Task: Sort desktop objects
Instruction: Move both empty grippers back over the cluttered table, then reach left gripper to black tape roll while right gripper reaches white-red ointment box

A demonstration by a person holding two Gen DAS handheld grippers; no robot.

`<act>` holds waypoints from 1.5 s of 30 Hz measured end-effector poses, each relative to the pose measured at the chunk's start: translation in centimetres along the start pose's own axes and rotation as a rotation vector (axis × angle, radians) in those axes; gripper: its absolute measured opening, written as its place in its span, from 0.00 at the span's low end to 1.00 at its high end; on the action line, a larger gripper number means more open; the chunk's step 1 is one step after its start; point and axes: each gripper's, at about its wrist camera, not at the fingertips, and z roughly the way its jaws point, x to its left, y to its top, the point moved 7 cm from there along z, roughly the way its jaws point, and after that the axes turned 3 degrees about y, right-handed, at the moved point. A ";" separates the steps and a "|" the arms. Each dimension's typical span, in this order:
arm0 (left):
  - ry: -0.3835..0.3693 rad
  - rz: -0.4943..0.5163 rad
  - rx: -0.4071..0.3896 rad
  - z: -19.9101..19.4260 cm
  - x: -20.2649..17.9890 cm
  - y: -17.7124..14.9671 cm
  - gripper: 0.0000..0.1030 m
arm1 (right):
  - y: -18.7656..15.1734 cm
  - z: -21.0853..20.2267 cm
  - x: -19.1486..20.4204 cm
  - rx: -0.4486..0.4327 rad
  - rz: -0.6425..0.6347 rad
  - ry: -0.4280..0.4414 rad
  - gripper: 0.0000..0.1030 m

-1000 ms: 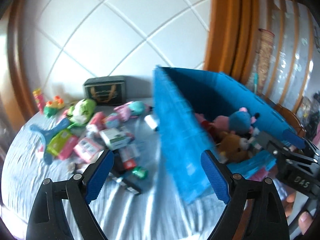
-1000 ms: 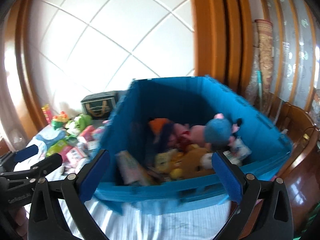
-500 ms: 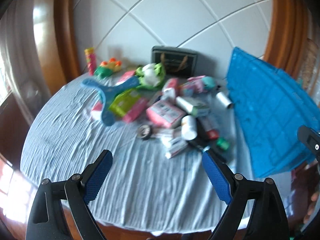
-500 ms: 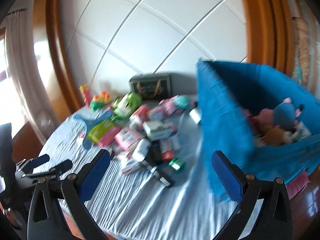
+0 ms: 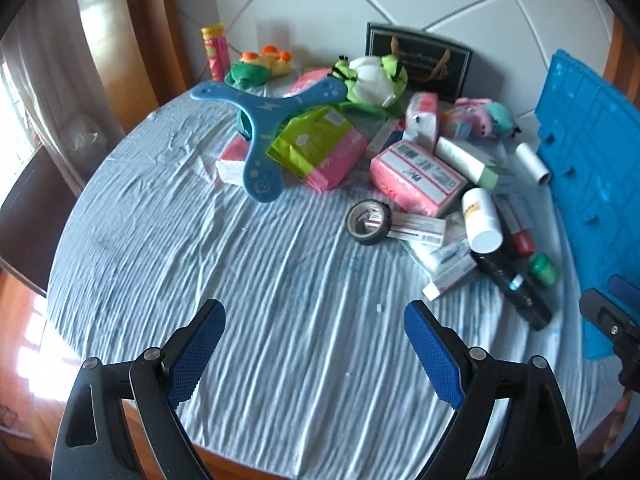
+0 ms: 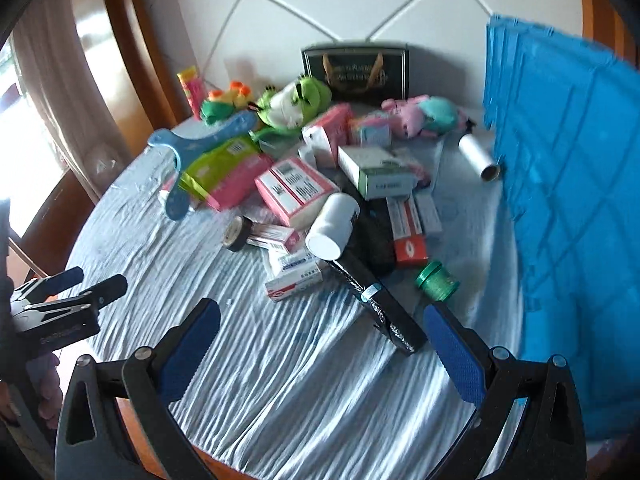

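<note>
A round table under a pale blue cloth [image 5: 260, 280] carries a heap of objects. Among them are a blue boomerang [image 5: 264, 120], a black tape roll [image 5: 368, 222], a white bottle [image 5: 482, 220], a pink box [image 5: 416, 178], a black tube [image 6: 376, 300], a green jar [image 6: 436, 280] and a green plush frog [image 5: 372, 80]. My left gripper [image 5: 314, 350] hangs open over bare cloth in front of the heap, holding nothing. My right gripper [image 6: 320, 348] is open too, just short of the black tube. A blue crate [image 6: 568, 200] stands at the right.
A dark gift bag [image 5: 418, 60] stands at the back against the white quilted wall. Wooden frames flank the wall. The table's front edge [image 5: 248, 454] is close below the grippers. Bare cloth lies at the front left. Each gripper shows at the other view's edge.
Both views have swung left and down, from the blue crate and its plush toys to the heap on the table. The grippers are lower and nearer the cloth, still open.
</note>
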 end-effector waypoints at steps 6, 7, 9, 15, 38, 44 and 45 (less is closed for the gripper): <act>-0.022 0.011 0.075 5.5 -1.3 1.6 0.89 | 0.4 6.0 -2.9 0.086 0.045 -0.019 1.00; -0.029 0.016 0.076 6.1 -1.7 2.1 0.89 | 0.3 6.8 -3.3 0.102 0.058 -0.028 1.00; -0.048 0.032 0.069 7.4 -2.6 3.5 0.89 | 0.0 8.0 -3.4 0.135 0.069 -0.025 1.00; -0.140 0.115 0.105 12.8 -6.1 6.8 0.89 | 0.1 8.7 -4.3 0.148 0.115 -0.101 1.00; -0.213 0.245 0.120 15.8 -2.7 5.6 0.62 | -2.2 15.1 2.0 0.184 0.268 -0.099 1.00; -0.183 0.311 0.117 15.5 -3.3 5.1 0.62 | -2.5 15.9 1.9 0.178 0.307 -0.140 0.95; -0.182 0.301 0.119 15.5 -3.3 5.4 0.68 | -2.5 15.9 1.9 0.173 0.316 -0.140 0.81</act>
